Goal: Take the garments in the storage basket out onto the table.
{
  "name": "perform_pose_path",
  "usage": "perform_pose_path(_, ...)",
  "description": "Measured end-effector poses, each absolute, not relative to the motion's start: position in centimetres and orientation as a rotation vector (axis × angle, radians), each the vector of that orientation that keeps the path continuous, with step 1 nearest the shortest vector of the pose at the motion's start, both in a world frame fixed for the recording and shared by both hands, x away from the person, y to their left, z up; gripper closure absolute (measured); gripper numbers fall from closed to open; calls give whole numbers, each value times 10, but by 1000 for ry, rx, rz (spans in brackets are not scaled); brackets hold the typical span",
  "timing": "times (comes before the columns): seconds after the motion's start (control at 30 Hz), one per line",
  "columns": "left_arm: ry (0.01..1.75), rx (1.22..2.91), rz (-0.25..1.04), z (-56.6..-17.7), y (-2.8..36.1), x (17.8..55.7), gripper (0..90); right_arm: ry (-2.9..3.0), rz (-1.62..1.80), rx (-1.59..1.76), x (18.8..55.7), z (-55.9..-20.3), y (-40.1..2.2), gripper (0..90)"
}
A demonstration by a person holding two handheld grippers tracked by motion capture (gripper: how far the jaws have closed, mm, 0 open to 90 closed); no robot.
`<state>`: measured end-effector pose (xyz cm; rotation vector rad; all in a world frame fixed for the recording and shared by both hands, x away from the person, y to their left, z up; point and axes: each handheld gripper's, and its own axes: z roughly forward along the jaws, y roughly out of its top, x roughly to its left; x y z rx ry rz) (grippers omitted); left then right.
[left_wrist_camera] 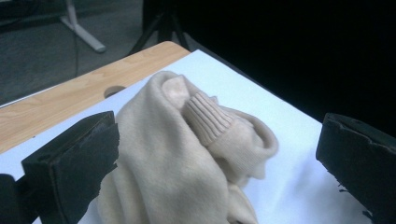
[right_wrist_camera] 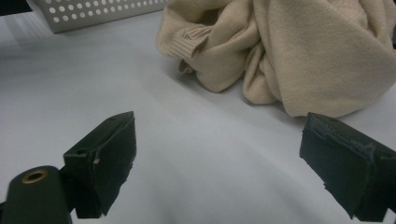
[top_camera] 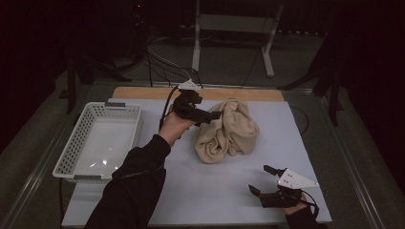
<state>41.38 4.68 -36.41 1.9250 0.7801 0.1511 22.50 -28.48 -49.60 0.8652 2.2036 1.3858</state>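
Observation:
A crumpled cream sweater [top_camera: 229, 131] lies in a heap on the white sheet at mid-table. My left gripper [top_camera: 212, 115] hovers at the heap's upper left edge, pointing right at it, with its jaws wide open. In the left gripper view the sweater [left_wrist_camera: 173, 154], with a ribbed cuff on top, sits just beyond the open gripper [left_wrist_camera: 219, 158], and neither pad presses on it. My right gripper [top_camera: 259, 179] rests low near the table's front right, open and holding nothing. In the right gripper view its jaws [right_wrist_camera: 219, 158] stand apart over bare sheet, with the sweater [right_wrist_camera: 299, 51] farther ahead.
A white perforated basket [top_camera: 76, 138] stands at the table's left edge, and its wall [right_wrist_camera: 93, 14] is seen in the right gripper view. A strip of bare wood [top_camera: 143, 92] runs along the table's far edge. Cables and a stand's legs lie on the floor beyond.

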Motion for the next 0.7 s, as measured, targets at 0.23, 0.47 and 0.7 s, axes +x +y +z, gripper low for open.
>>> perform_pose_path(0.23,761,1926,199,-359,60,408,2,2204,1393,868,226,-496,-286,110)
perform_pose_path(0.47,771,1932,244,-361,66,403,1,2205,1393,863,225,-496,-285,110)
perform_pose_path(0.7,778,1960,284,-362,74,395,2,2206,1389,855,225,-496,-284,110)
